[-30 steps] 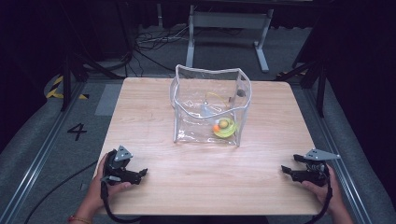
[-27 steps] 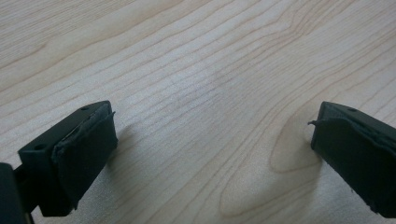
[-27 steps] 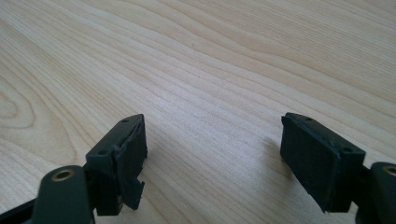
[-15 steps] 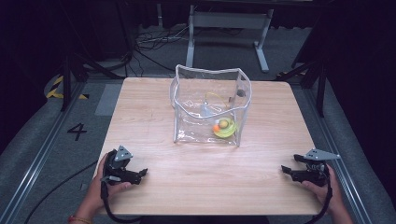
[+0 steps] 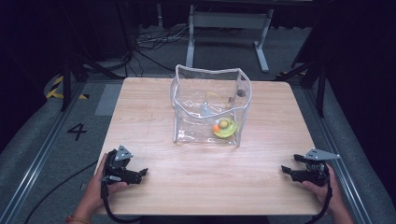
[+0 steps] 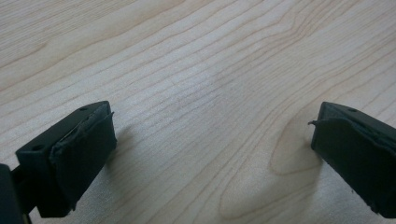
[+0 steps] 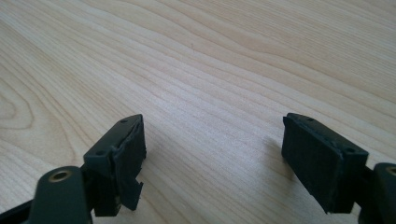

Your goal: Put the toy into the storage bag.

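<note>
A clear plastic bag [image 5: 210,107] with a white rim stands open near the middle of the wooden table [image 5: 154,116]. Inside it lie a yellow ring-shaped toy [image 5: 224,129] with an orange ball, and a small clear cone. My left gripper [image 5: 142,173] rests at the table's front left, held by a hand, jaws apart and empty. Its own view [image 6: 212,140] has bare wood between the pads. At the front right my right gripper [image 5: 285,170] is also open and empty, and its own view [image 7: 212,149] has only wood grain between the jaws. Both are well short of the bag.
Grey floor with a painted "4" [image 5: 77,131] lies left of the table. Behind the table are cables and a metal stand [image 5: 224,28]. Dark frame legs [image 5: 322,79] stand at the back right.
</note>
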`<state>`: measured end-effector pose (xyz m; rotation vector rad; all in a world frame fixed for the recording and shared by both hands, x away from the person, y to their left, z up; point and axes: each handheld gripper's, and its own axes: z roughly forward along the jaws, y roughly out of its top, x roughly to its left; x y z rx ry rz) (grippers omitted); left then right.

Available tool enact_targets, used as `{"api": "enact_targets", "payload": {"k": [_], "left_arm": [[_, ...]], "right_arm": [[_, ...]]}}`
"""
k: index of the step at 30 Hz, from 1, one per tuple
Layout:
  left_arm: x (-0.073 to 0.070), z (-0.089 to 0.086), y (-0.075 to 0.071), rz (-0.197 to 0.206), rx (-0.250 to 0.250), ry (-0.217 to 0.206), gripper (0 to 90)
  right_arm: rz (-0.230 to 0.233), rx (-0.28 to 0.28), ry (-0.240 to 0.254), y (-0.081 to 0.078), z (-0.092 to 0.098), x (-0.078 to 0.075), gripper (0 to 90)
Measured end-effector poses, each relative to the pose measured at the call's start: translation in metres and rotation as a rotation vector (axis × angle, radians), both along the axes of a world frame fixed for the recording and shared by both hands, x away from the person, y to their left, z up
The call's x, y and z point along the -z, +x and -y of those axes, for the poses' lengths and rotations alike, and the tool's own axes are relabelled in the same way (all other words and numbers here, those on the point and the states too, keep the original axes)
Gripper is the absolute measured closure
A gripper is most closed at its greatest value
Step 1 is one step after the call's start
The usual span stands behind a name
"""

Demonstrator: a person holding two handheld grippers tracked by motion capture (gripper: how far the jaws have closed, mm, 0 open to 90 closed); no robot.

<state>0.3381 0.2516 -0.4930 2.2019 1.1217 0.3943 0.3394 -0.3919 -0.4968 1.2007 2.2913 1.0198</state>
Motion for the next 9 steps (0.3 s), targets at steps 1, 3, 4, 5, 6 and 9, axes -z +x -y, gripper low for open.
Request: {"api": "enact_targets", "payload": {"k": [1, 3, 4, 5, 6, 9], "left_arm": [[0.0001, 0.0003, 0.0000, 0.001, -0.002, -0.002, 0.1], [-0.0001, 0.0010, -0.0002, 0.000, -0.013, 0.002, 0.1], [-0.0001, 0.0010, -0.0002, 0.000, -0.013, 0.002, 0.1], [-0.0001, 0.0011, -0.0003, 0.000, -0.014, 0.002, 0.0], [-0.0001, 0.0011, -0.0003, 0.000, -0.014, 0.002, 0.0], [-0.0001, 0.0011, -0.0003, 0.000, -0.014, 0.002, 0.1]], "right_arm": [[0.000, 0.000, 0.000, 0.0000, 0.0000, 0.0000, 21.8], [0.000, 0.000, 0.000, 0.0000, 0.0000, 0.0000, 21.8], [0.000, 0.000, 0.000, 0.0000, 0.0000, 0.0000, 21.8], [0.000, 0.001, 0.000, 0.0000, -0.0001, 0.0000, 21.8], [0.000, 0.001, 0.000, 0.0000, -0.0001, 0.0000, 21.8], [0.000, 0.000, 0.000, 0.0000, 0.0000, 0.0000, 21.8]]}}
